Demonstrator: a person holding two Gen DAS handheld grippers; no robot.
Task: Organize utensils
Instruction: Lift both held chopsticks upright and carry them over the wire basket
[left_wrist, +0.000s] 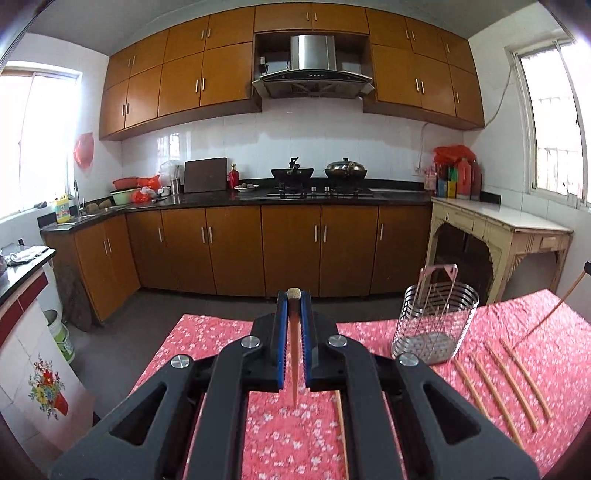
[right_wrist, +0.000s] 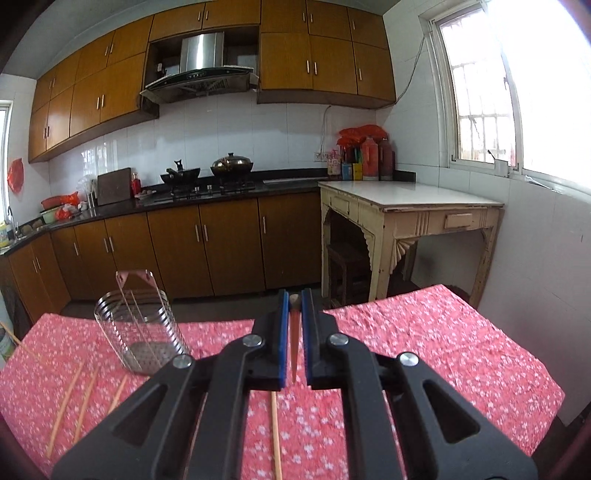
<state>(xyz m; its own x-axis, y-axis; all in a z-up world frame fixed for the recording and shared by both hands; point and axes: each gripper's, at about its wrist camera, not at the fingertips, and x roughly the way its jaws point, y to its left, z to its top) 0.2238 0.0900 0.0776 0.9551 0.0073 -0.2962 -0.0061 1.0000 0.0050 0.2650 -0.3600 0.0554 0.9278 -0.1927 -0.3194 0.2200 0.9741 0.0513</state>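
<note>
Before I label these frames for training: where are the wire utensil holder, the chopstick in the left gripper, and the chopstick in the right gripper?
wire utensil holder (left_wrist: 436, 325), left wrist view, front wall.
left gripper's chopstick (left_wrist: 294, 354), left wrist view, mid-shaft.
right gripper's chopstick (right_wrist: 294, 343), right wrist view, mid-shaft.

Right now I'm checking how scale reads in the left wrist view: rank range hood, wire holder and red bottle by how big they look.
1. Range hood
2. Wire holder, smaller, though its nearness to the camera inflates it
3. Red bottle, clearly smallest
</note>
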